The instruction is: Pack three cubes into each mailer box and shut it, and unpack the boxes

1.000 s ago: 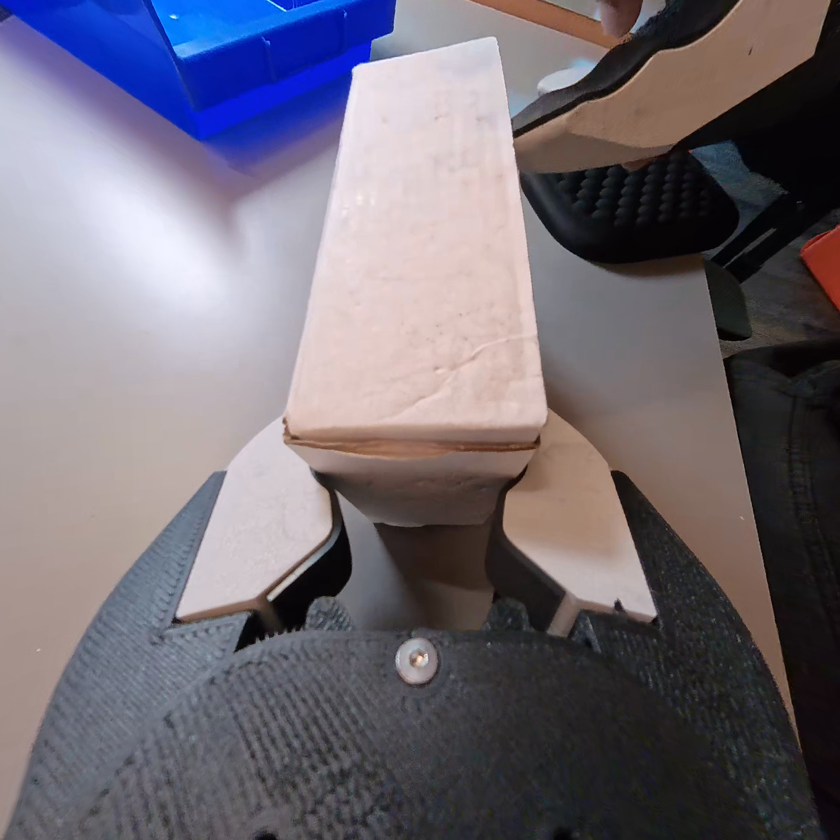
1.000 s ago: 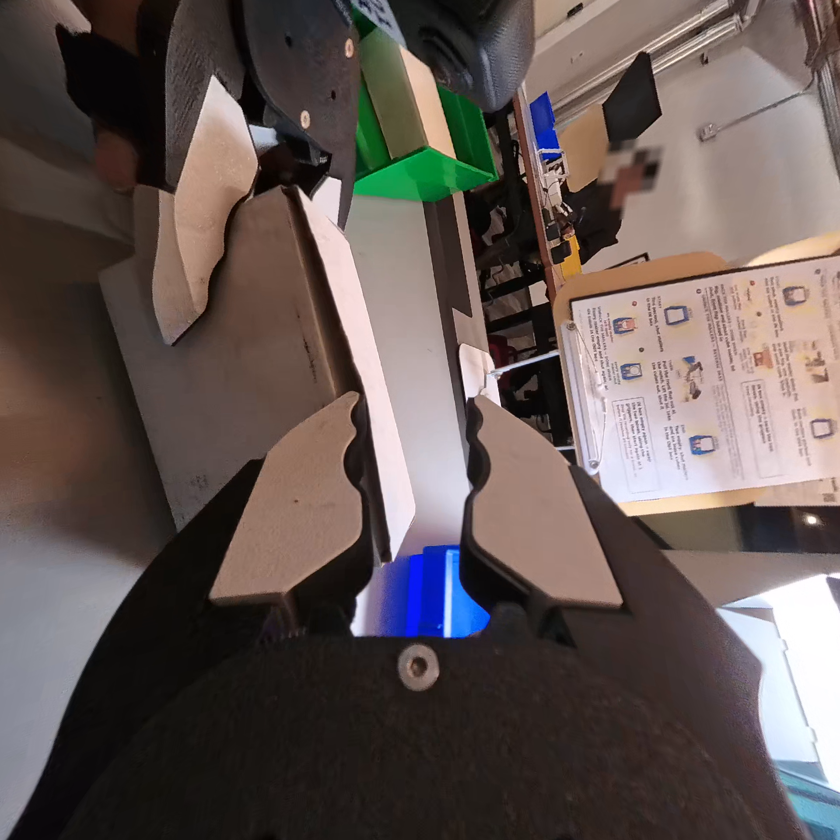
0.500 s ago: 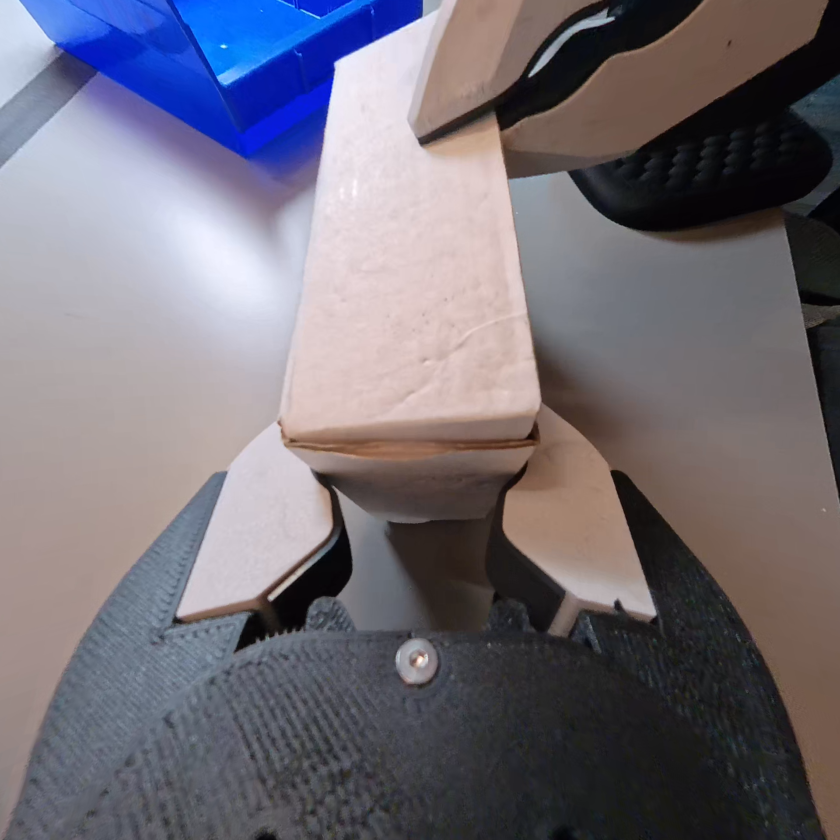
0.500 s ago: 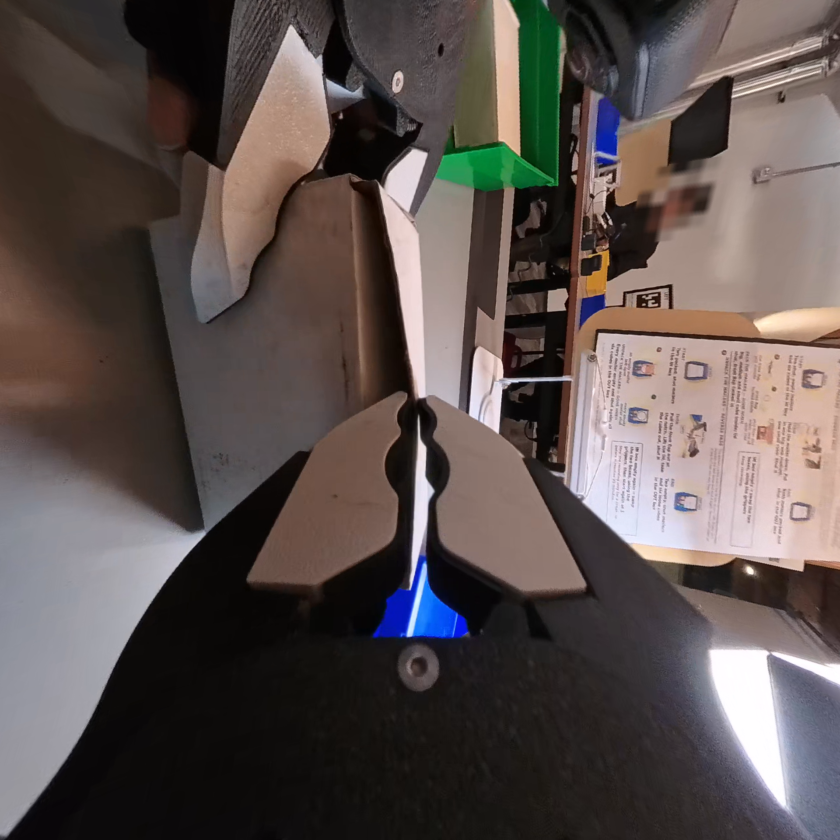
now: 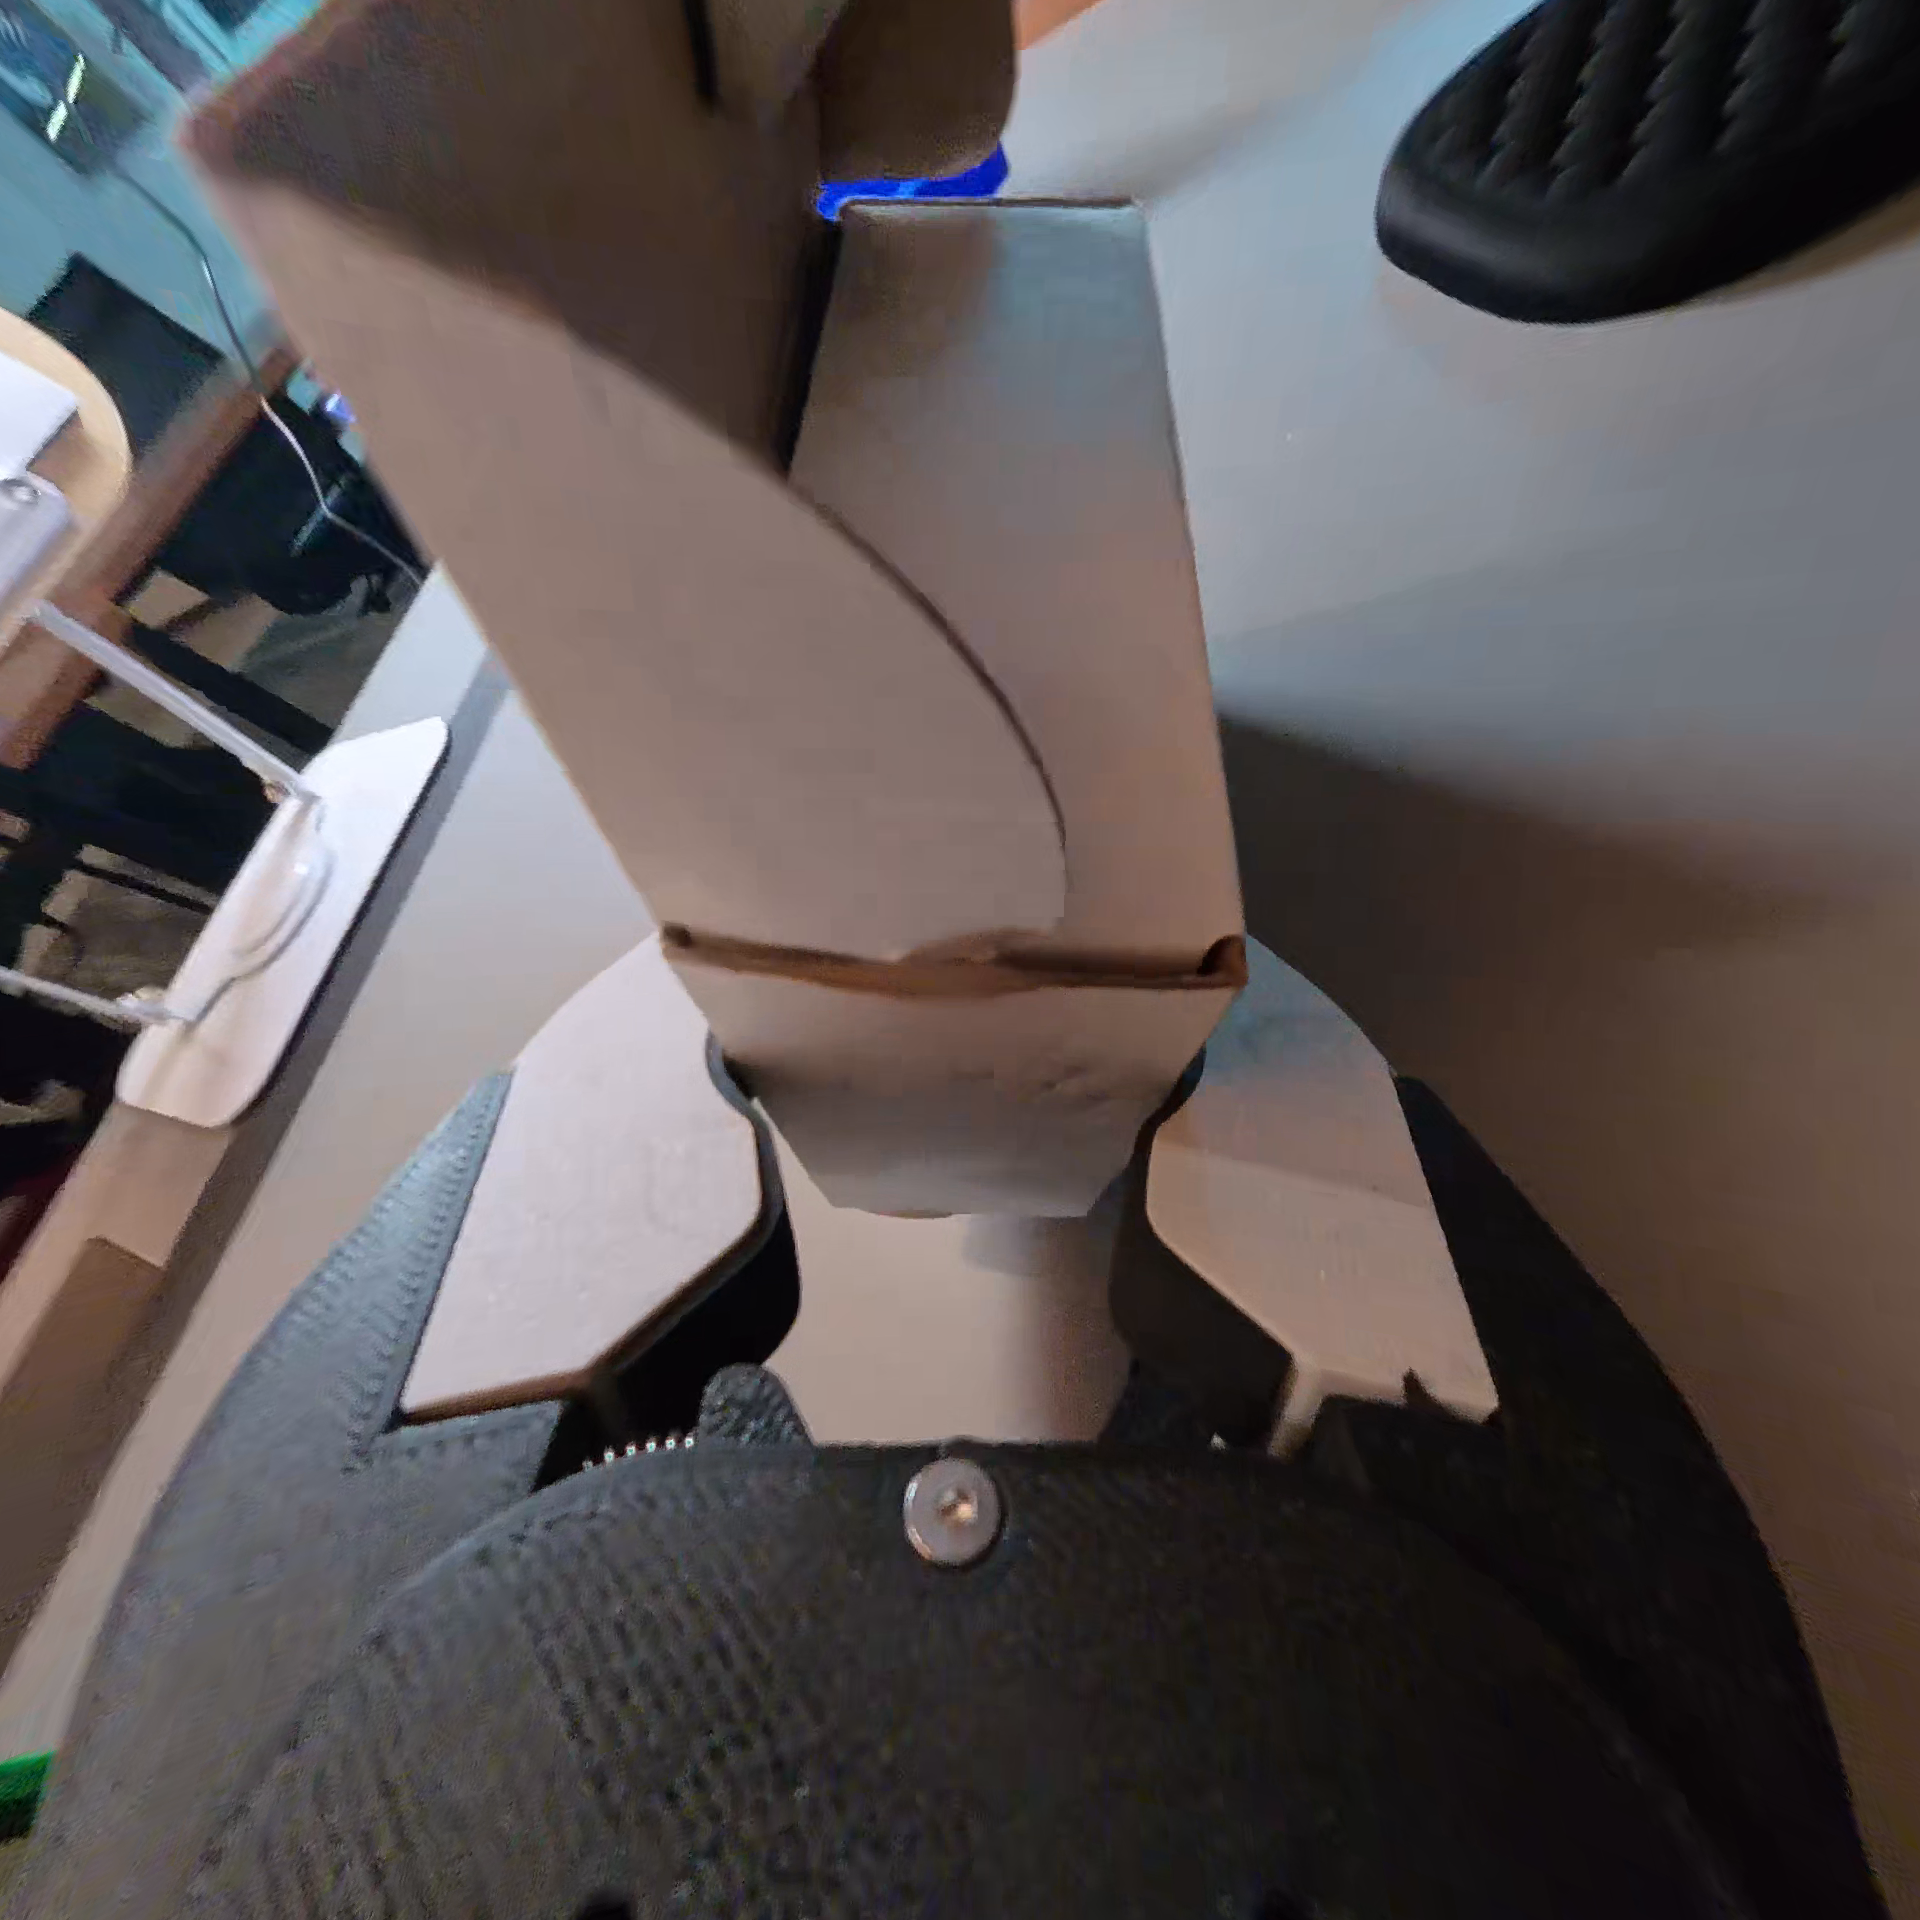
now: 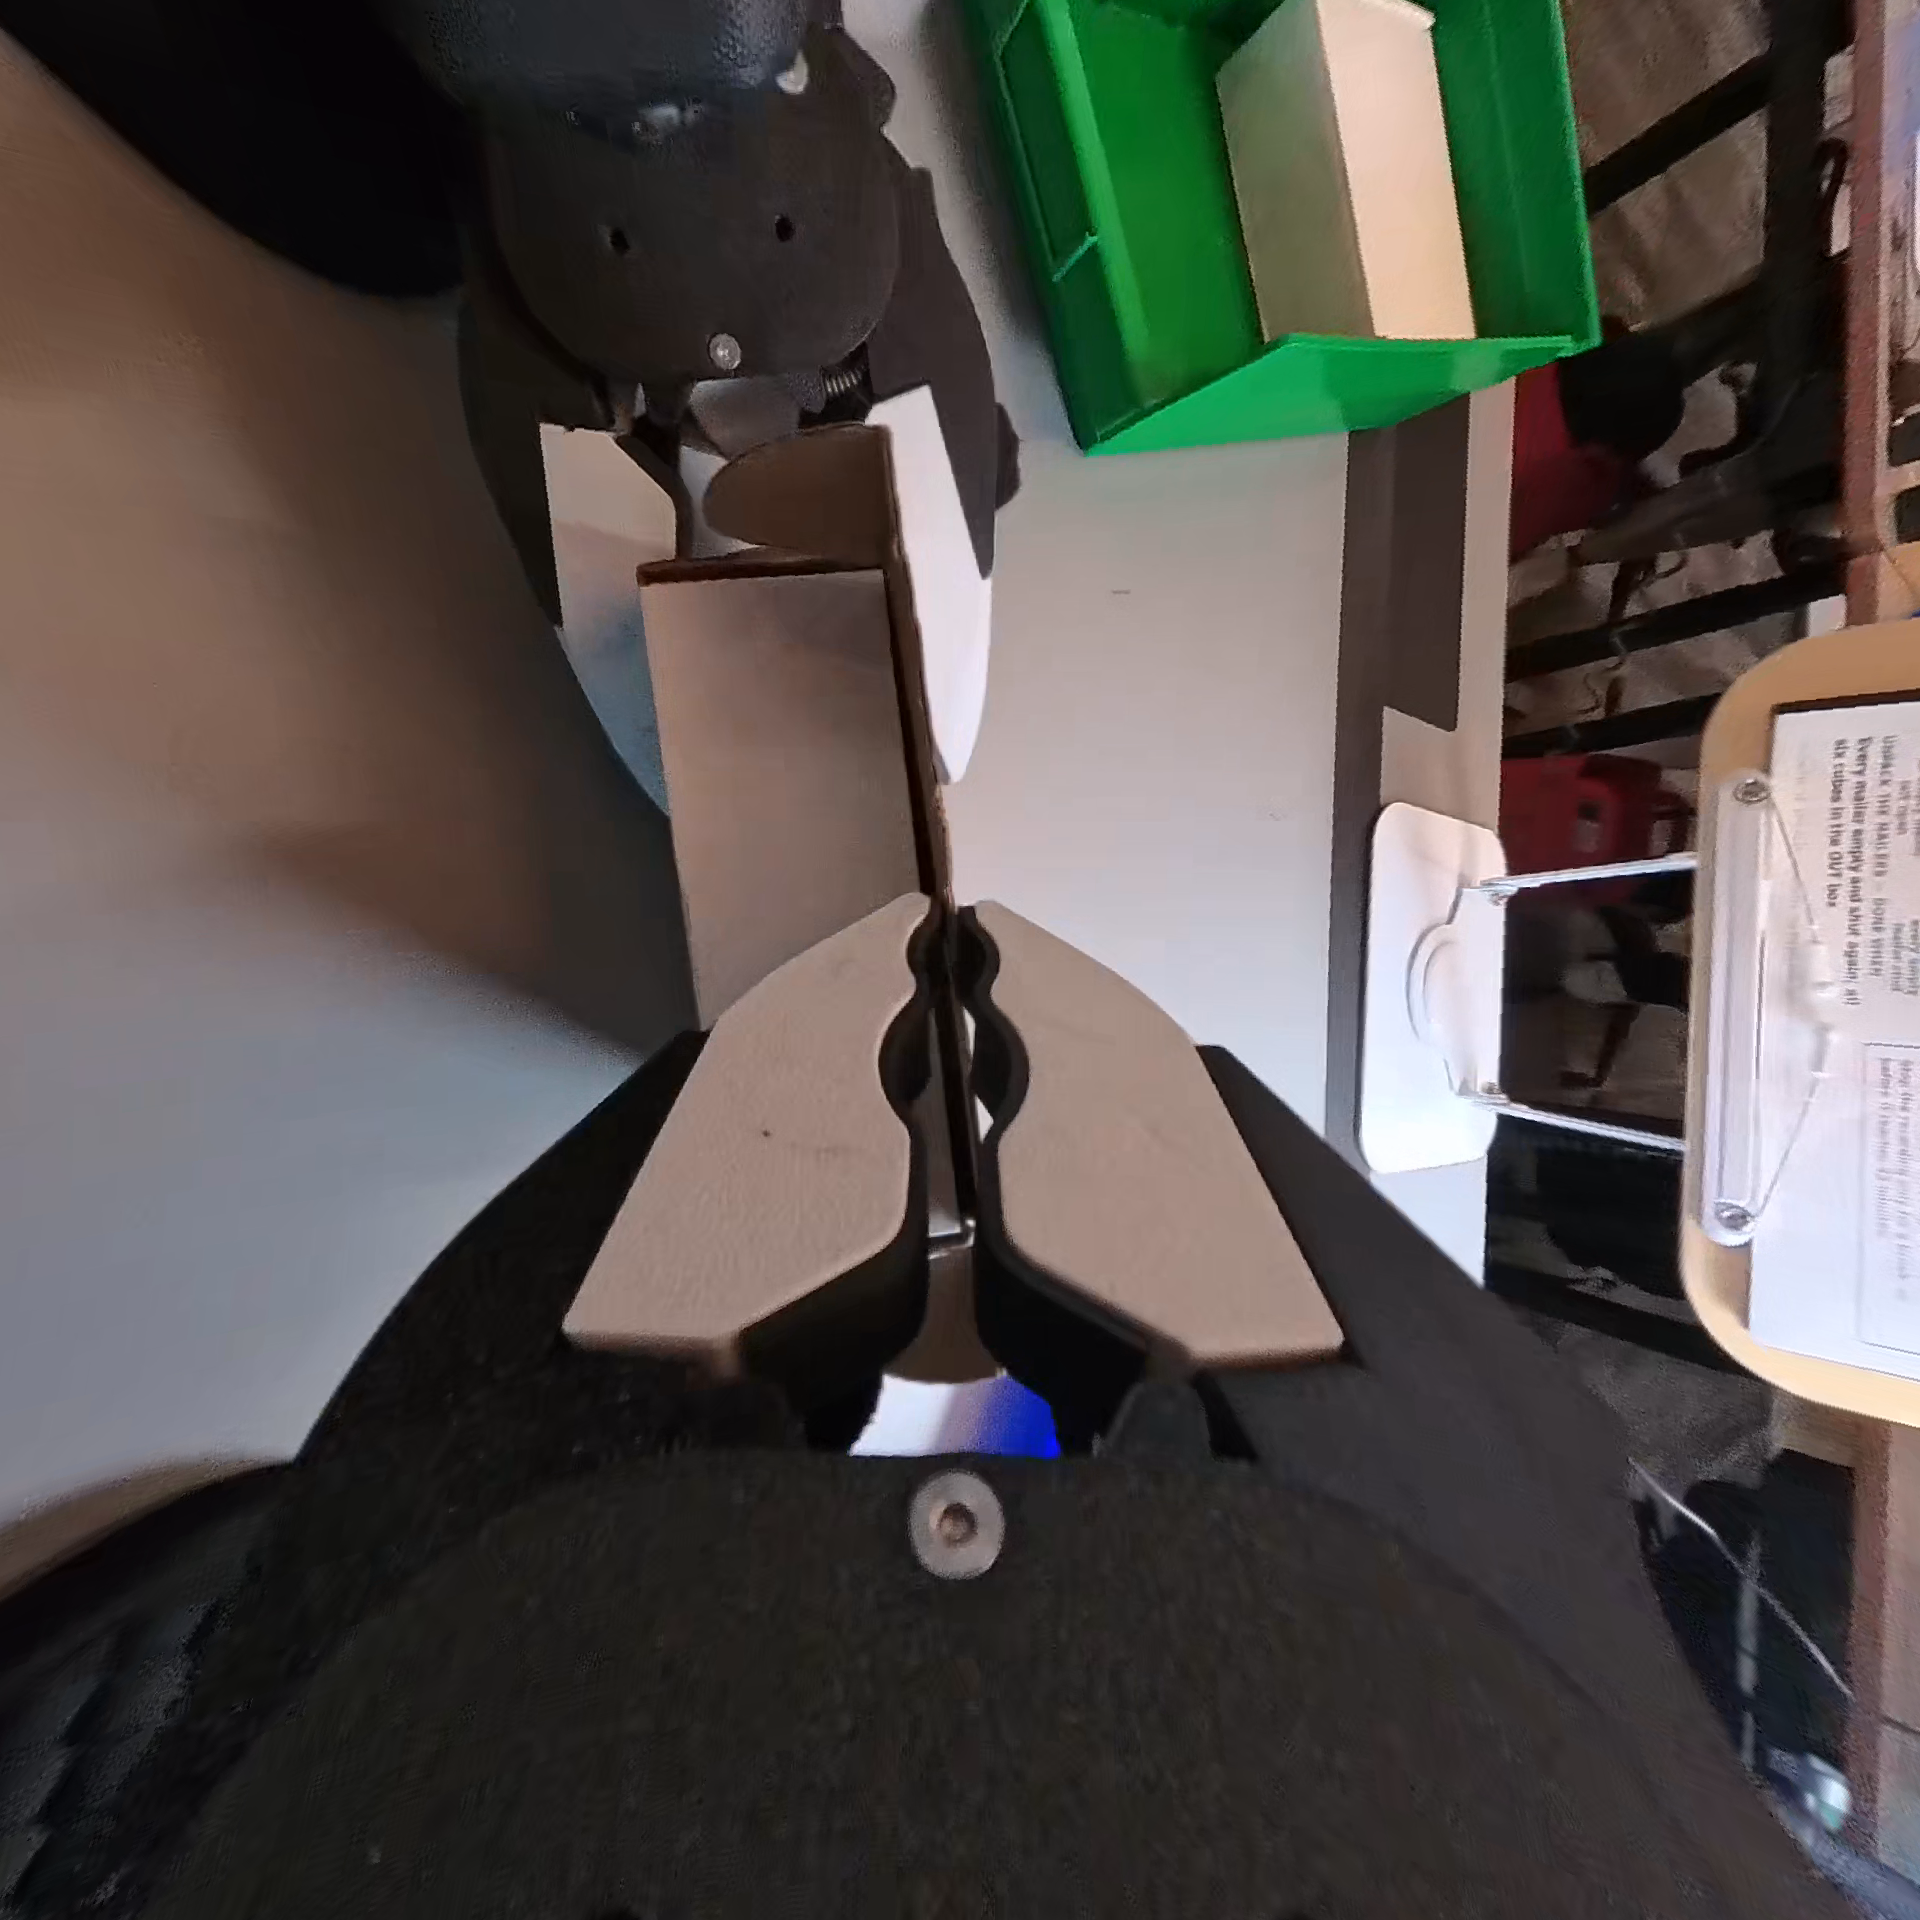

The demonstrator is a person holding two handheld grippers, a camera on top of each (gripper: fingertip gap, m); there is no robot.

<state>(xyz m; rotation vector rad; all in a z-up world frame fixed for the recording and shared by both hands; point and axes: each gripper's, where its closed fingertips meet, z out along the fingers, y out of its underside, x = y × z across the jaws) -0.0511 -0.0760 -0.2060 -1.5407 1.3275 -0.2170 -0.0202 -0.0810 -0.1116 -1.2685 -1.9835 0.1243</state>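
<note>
A white mailer box (image 5: 997, 540) rests on the grey table (image 5: 1507, 727). My left gripper (image 5: 956, 1122) is shut on its near end. Its lid (image 5: 623, 540) stands raised to the left, showing a brown inner face and a rounded side flap. In the right wrist view my right gripper (image 6: 951, 987) is shut on the lid's front edge (image 6: 920, 727), seen edge-on beside the box (image 6: 779, 748). The left gripper (image 6: 727, 260) shows at the box's far end. The inside of the box is hidden. No cubes are in view.
A green bin (image 6: 1143, 229) holding another white box (image 6: 1351, 177) stands on the table beyond the left gripper. A sign board (image 6: 1818, 987) on a clear stand (image 6: 1434, 987) stands at the table's edge. A sliver of blue bin (image 5: 914, 192) and a black chair (image 5: 1662, 156) lie behind.
My right gripper went from open to shut on the lid's edge and swung the lid up off the box. My left gripper kept its hold on the box's end.
</note>
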